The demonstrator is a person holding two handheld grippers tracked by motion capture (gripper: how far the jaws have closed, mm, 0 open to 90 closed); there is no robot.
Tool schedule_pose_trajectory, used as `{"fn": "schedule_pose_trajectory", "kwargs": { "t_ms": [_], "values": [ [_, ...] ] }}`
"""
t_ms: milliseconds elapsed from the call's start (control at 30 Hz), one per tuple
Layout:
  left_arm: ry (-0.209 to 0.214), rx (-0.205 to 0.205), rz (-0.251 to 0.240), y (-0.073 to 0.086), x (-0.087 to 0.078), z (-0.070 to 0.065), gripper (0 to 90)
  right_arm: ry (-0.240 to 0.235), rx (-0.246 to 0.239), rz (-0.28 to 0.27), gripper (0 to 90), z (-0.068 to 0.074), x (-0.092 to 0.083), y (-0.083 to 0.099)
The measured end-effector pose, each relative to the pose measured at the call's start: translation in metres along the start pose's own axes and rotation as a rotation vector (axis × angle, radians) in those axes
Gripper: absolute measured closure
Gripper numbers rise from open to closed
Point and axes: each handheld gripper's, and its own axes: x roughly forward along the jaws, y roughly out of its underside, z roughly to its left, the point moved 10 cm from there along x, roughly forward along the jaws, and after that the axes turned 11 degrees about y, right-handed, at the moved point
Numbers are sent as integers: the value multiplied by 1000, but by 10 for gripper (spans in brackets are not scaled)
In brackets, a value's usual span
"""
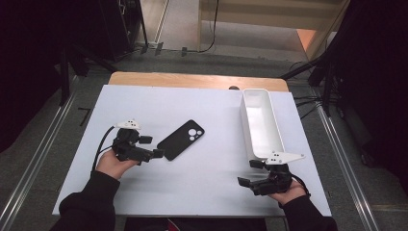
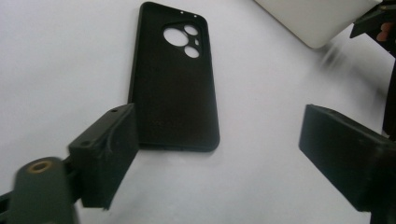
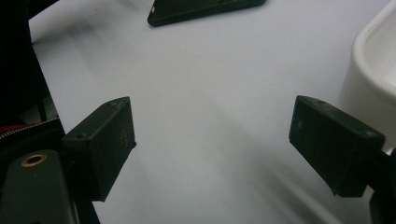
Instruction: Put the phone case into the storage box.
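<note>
Phone case [image 1: 181,140] flat, left tongs [image 1: 155,147] spread beside it, right tongs [image 1: 250,172] spread.

Black sleeves; black claws [image 1: 149,146] topped by grey plates.

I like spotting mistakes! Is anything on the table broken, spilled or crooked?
Nothing looks broken or spilled. The black phone case lies at a slant on the white table, inside facing up and empty. The white bin stands upright at the right. The left gripper and the right gripper are both open, holding nothing.
</note>
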Motion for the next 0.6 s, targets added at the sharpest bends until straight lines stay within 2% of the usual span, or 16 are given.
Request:
{"fn": "schedule_pose_trajectory", "kwargs": {
  "t_ms": [100,200,333,467,600],
  "values": [
    [17,9,2,-5,1,-1,0,-1,1,-1,128,0,0,0],
    [8,31,20,-10,4,0,0,-1,0,-4,128,0,0,0],
    [13,37,11,-17,7,0,0,-1,2,-4,128,0,0,0],
    [-20,54,46,-21,11,5,4,1,3,-3,128,-1,0,0],
    [-21,45,28,-27,15,8,25,-1,4,-1,128,0,0,0]
  ]
}}
